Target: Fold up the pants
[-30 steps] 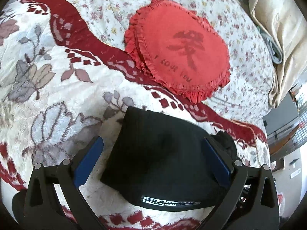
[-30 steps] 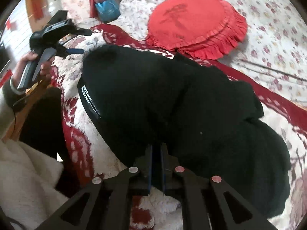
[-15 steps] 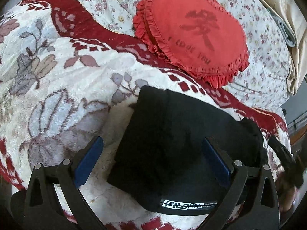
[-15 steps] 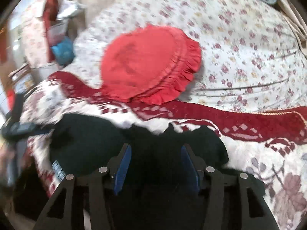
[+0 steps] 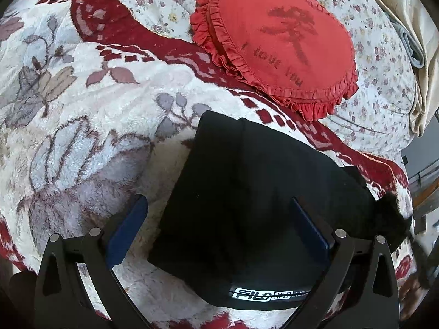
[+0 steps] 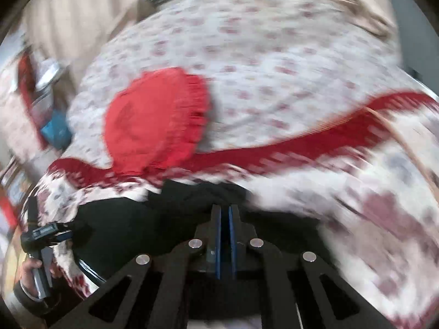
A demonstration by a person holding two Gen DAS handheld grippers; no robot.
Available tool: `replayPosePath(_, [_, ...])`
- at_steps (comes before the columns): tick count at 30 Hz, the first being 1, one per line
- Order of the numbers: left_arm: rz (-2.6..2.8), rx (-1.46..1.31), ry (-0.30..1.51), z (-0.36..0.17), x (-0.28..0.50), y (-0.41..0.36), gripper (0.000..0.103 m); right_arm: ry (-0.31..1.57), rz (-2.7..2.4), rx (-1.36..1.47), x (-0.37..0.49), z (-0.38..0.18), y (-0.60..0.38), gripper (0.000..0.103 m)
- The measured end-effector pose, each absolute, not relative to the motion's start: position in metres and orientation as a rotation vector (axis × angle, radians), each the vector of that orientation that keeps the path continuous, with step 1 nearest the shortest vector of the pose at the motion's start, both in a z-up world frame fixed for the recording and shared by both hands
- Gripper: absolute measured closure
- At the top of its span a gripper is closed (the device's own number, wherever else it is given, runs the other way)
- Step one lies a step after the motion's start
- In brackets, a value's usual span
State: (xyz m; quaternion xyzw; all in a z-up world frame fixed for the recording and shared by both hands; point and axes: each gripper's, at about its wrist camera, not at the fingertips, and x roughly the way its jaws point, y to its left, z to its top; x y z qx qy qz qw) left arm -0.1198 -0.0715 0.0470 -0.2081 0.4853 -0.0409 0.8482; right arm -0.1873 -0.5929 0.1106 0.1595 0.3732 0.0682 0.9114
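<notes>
The black pants (image 5: 260,205) lie folded into a thick bundle on the fleecy flowered blanket (image 5: 82,123), with a white-lettered label at the near edge. My left gripper (image 5: 219,219) hovers open just above them, its left finger (image 5: 126,233) over the blanket and its right finger (image 5: 310,227) over the cloth. The right wrist view is motion-blurred. There my right gripper (image 6: 222,211) is shut, its blue pads nearly touching, above the far edge of the pants (image 6: 115,227). No cloth shows between the pads. The left gripper (image 6: 44,235) appears at far left in a hand (image 6: 30,271).
A round red frilled cushion (image 5: 274,41) lies beyond the pants on a small-flowered sheet (image 5: 384,63); it also shows in the right wrist view as the cushion (image 6: 153,120). Beige fabric (image 5: 397,13) hangs at the bed's far right. The bed edge drops away at right.
The right gripper opened, then shut again, while swinging up and rolling away from the pants' middle. The left gripper sank a little toward the bundle and stayed open.
</notes>
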Motion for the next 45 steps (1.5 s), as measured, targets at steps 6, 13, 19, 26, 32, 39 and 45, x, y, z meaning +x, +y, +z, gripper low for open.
replayPosePath(6, [-0.083, -0.441, 1.039, 0.047, -0.122, -0.075, 0.001, 0.971, -0.084, 0.580, -0.215, 0.033, -0.661, 0.099])
replayPosePath(13, [-0.054, -0.432, 1.028, 0.050, -0.121, -0.067, 0.001, 0.854, -0.054, 0.511, -0.215, 0.063, -0.656, 0.090])
replayPosePath(19, [-0.033, -0.483, 1.002, 0.053, -0.128, -0.048, 0.001, 0.831, 0.194, 0.514, -0.203, 0.077, -0.609, 0.060])
replayPosePath(26, [-0.043, -0.546, 1.017, 0.046, -0.123, -0.047, 0.001, 0.876, 0.504, 0.391, -0.206, 0.066, -0.512, 0.060])
replayPosePath(32, [-0.134, -0.434, 1.001, 0.052, -0.119, -0.077, 0.021, 0.815, 0.710, 0.021, -0.223, 0.068, -0.405, 0.060])
replayPosePath(39, [-0.141, -0.363, 0.992, 0.057, -0.118, -0.084, 0.047, 0.754, 0.771, -0.173, -0.223, 0.052, -0.341, 0.060])
replayPosePath(45, [-0.155, -0.389, 1.010, 0.057, -0.114, -0.076, 0.047, 0.750, 0.675, -0.315, -0.216, 0.035, -0.330, 0.072])
